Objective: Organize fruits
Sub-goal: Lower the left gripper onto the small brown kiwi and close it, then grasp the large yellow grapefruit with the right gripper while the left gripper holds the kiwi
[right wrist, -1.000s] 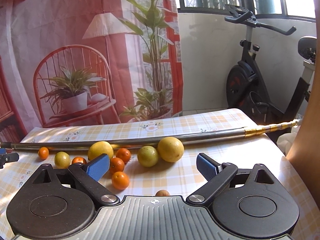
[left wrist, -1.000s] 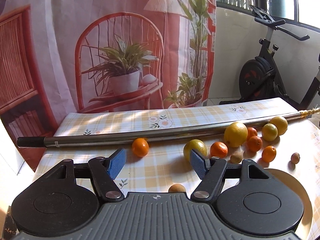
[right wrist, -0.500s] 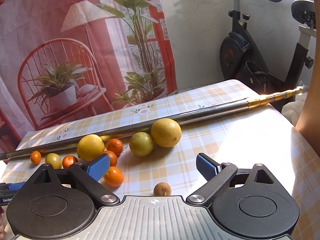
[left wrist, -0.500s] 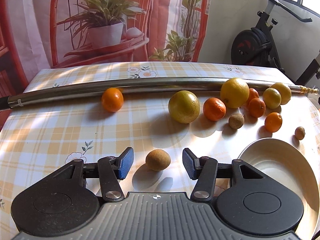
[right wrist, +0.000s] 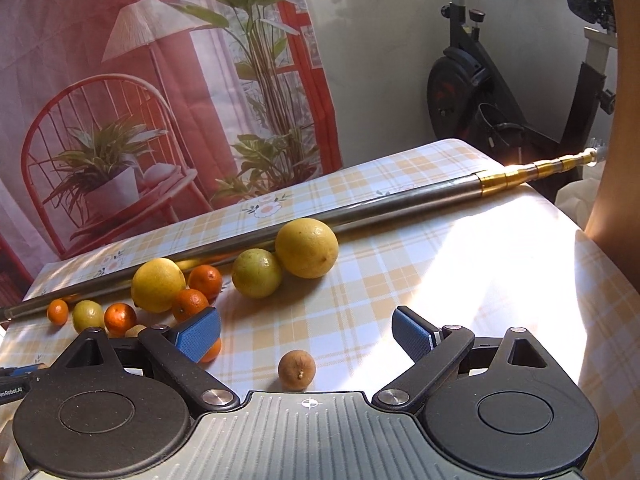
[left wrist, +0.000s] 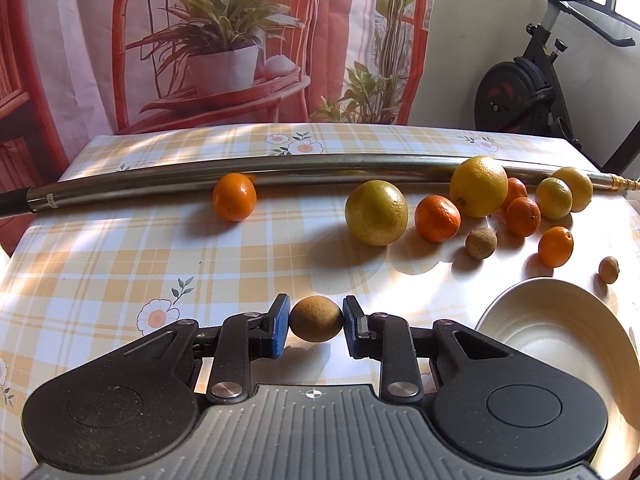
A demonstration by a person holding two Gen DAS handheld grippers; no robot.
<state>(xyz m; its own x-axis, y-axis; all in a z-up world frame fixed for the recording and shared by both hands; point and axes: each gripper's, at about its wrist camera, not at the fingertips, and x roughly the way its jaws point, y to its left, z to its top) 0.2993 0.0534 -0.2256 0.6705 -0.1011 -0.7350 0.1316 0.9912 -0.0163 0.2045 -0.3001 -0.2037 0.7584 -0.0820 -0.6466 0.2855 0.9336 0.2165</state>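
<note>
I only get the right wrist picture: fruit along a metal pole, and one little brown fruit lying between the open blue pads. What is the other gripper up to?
Observer: The left gripper has its pads against both sides of a small brown fruit of the same kind.
Operator: Where would that go? I see no dish anywhere.
Observer: A white bowl sits just to the right of that gripper.
Operator: Anything in it yet?
Observer: The part of it that shows holds no fruit.
</note>
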